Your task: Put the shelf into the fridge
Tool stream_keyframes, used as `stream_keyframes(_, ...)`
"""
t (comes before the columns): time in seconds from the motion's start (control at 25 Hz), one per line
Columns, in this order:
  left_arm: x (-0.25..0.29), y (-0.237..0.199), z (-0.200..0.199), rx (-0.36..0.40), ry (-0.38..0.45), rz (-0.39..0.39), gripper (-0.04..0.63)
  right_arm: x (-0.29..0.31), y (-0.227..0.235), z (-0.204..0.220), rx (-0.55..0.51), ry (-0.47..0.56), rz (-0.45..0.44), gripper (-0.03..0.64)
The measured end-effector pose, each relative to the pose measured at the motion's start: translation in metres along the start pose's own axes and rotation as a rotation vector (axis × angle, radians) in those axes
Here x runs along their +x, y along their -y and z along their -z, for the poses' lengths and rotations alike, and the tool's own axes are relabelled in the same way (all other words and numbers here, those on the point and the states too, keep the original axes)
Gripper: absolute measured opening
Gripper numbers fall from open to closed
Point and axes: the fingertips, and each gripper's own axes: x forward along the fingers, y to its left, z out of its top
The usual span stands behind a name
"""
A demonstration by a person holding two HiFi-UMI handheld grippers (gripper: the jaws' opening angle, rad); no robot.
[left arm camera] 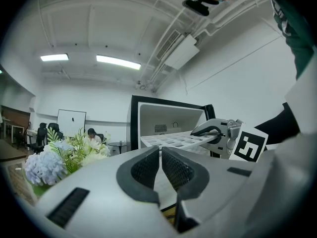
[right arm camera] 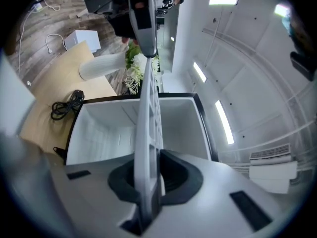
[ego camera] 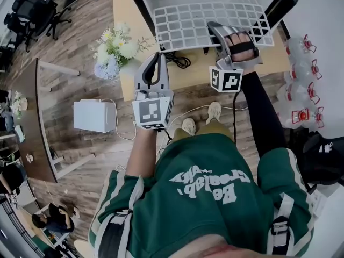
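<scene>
Inspector: Shelf location?
Me: The white plastic grid shelf point(ego camera: 183, 20) sits at the mouth of the black-framed fridge point(right arm camera: 99, 128). My right tool point(right arm camera: 148, 175) clenches its near edge; left tool point(left arm camera: 161, 166) closed, empty.
Inspector: Handling?
Me: Likely light, stiff; grip the rim.

Pale flowers point(ego camera: 114, 50) and a black cable point(ego camera: 177, 61) on the wooden table point(ego camera: 120, 9) — white box point(ego camera: 94, 115) on the floor point(ego camera: 80, 63).

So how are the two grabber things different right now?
The right gripper is clamped on the edge of the white shelf. The left gripper has its jaws together on nothing. The right gripper reaches up to the opening of the fridge, while the left gripper hangs back, nearer the flowers. Both carry a black-and-white marker cube and point toward the fridge.
</scene>
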Motion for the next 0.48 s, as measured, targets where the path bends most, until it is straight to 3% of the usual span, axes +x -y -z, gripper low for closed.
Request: stream_keyframes(0.48,-0.0017,0.0013,-0.0044,0.016,-0.01,-0.06,0.014,-0.0034,0.0026,-0.0028,0.045,0.064,-0.058,0.032)
